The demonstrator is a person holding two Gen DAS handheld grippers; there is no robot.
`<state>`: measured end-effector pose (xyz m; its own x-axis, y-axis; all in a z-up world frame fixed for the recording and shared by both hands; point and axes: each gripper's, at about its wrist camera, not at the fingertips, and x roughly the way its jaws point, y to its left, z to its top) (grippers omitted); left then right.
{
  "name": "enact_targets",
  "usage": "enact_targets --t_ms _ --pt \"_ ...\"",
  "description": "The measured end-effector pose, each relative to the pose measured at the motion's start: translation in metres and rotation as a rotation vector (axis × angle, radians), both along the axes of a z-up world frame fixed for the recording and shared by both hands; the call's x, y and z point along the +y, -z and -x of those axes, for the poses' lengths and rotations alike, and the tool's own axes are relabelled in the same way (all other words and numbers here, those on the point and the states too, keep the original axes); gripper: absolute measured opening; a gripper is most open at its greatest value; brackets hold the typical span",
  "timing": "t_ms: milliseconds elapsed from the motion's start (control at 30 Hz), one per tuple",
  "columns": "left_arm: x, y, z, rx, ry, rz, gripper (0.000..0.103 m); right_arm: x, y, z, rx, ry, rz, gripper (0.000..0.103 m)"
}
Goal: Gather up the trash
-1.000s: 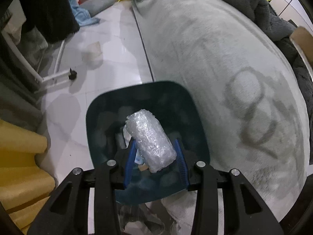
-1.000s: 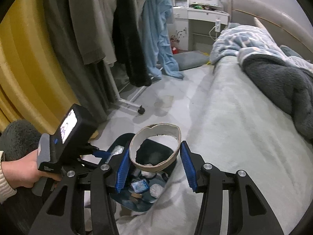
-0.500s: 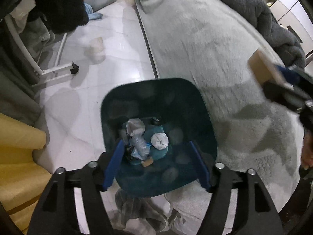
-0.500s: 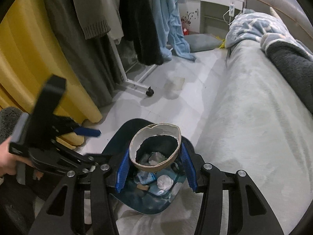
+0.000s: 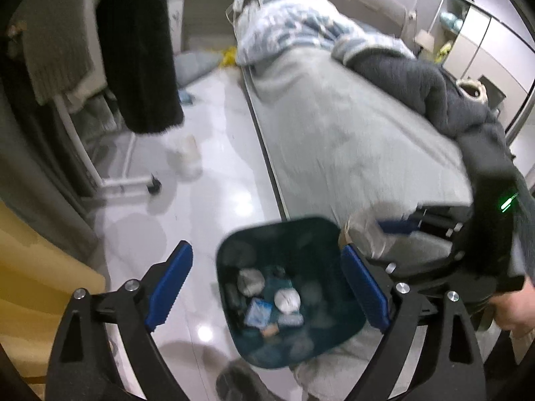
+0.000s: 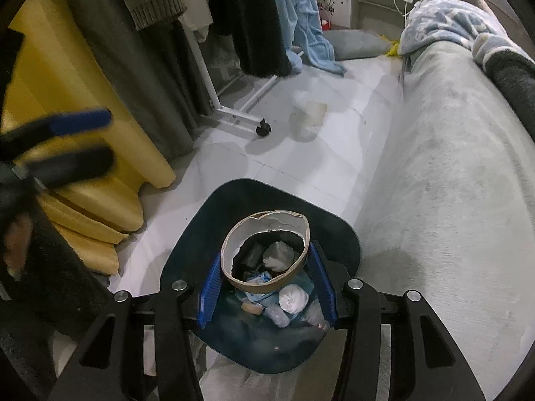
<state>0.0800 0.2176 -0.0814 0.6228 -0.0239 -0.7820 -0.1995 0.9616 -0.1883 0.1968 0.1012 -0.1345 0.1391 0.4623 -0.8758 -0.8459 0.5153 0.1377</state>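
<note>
A dark teal trash bin (image 5: 234, 244) stands on the floor beside the bed, with several pieces of trash inside; it also shows in the right wrist view (image 6: 334, 230). My left gripper (image 5: 267, 282) is open and empty above the bin. My right gripper (image 6: 265, 289) is shut on a cardboard tape ring (image 6: 230, 250) and holds it over the bin's opening. The right gripper and the ring show blurred at the bin's right edge in the left wrist view (image 5: 384, 227). The left gripper's fingers (image 6: 80, 123) show blurred at the left of the right wrist view.
A grey-covered bed (image 6: 451, 183) runs along the right. A clothes rack with a wheeled white base (image 6: 240, 120) and hanging clothes stands at the left, by a yellow curtain (image 6: 67, 100). A pale cup (image 6: 312, 113) lies on the white floor.
My left gripper opened and dropped the bubble-wrap roll into the bin, then drew back and tilted up. My right gripper moved over the bin with the ring.
</note>
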Motion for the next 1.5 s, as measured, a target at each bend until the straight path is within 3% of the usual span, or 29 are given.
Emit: enact_targets --t_ms 200,400,533,667,1033,1167,1500 --pt "0.008 -0.031 0.006 -0.135 -0.055 -0.064 0.095 0.001 0.018 0.001 0.029 0.021 0.04 0.051" --pt "0.003 -0.054 0.011 -0.216 -0.071 -0.085 0.096 0.0 0.038 0.004 0.032 0.039 0.095 0.052" --pt "-0.002 -0.065 0.016 -0.261 -0.065 -0.087 0.096 0.0 0.035 0.007 0.028 0.06 0.104 0.067" --pt "-0.013 -0.075 0.02 -0.272 -0.041 -0.125 0.097 0.001 0.02 0.014 0.011 0.081 0.09 0.078" --pt "-0.03 -0.103 0.033 -0.367 -0.105 -0.144 0.099 -0.033 -0.04 0.019 -0.116 0.194 -0.004 0.091" --pt "-0.044 -0.107 0.032 -0.374 -0.086 -0.142 0.099 -0.058 -0.063 0.032 -0.182 0.241 -0.045 0.095" --pt "-0.096 -0.116 0.033 -0.397 -0.006 -0.223 0.1 -0.135 -0.117 0.047 -0.314 0.421 -0.132 0.099"
